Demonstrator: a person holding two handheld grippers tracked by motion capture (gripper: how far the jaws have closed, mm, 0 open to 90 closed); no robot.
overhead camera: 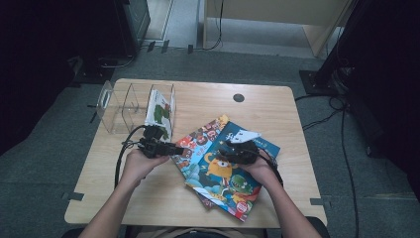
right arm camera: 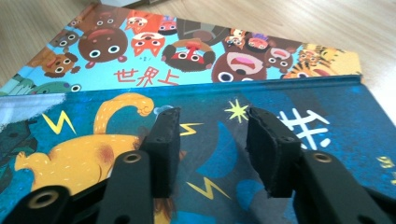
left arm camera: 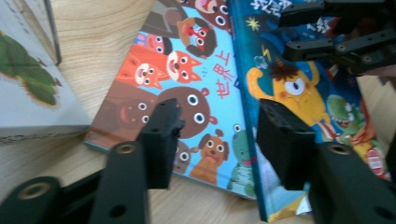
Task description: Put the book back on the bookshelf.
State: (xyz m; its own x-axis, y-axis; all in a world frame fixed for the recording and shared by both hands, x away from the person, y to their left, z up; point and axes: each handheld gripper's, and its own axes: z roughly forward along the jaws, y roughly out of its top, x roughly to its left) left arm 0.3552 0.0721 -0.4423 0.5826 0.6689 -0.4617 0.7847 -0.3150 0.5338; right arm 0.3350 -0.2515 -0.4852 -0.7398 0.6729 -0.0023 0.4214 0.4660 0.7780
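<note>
Forearms are reaching in from the near edge of the wooden table (overhead camera: pixel 277 99), each hand wrapping a gripper. Left gripper (overhead camera: pixel 166 148) is pointing sideways at the edge of the animal-faces picture book (left arm camera: pixel 187 93), jaws partly parted with nothing pinched. Right gripper (overhead camera: pixel 233 146) is hovering low over the blue monster picture book (right arm camera: pixel 224 154) lying on top, jaws likewise half apart and empty. Clear acrylic book rack (overhead camera: pixel 124 106) is standing behind, holding one white book (overhead camera: pixel 161 114).

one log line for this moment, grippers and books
left gripper: open, at books' left edge | right gripper: open over blue book | animal book: beneath | third book: in clear rack
</note>
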